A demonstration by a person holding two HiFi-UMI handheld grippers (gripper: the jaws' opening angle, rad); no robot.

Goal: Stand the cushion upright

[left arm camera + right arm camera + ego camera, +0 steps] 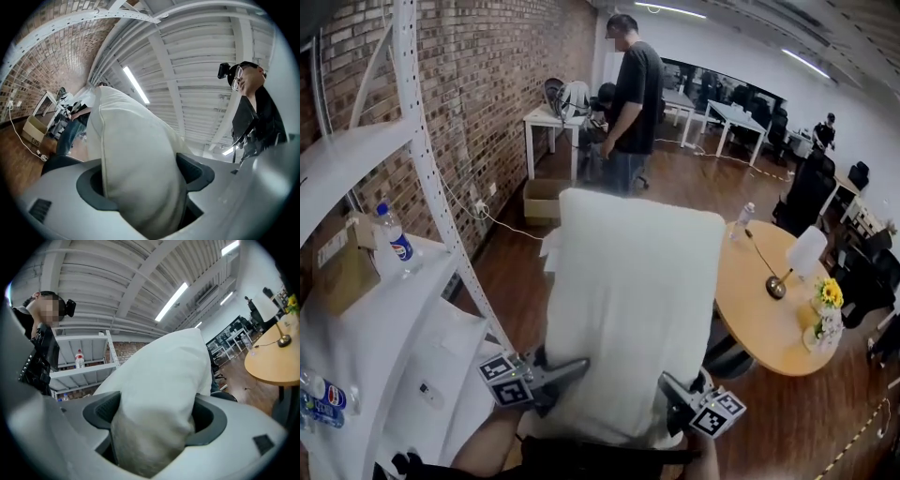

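A large white cushion (633,309) hangs in the air in front of me, held flat-on by its two near corners. My left gripper (551,375) is shut on its near left corner, and the cushion (136,159) fills the gap between the dark jaws in the left gripper view. At the near right corner my right gripper (682,394) is shut on the cushion (159,404) too, with the fabric bunched between its jaws. The far end of the cushion points away toward the room.
A white metal shelf unit (412,309) with bottles (394,239) and a cardboard box (342,272) stands at my left by the brick wall. A round wooden table (769,300) with flowers and a lamp is at the right. A person (628,103) stands ahead.
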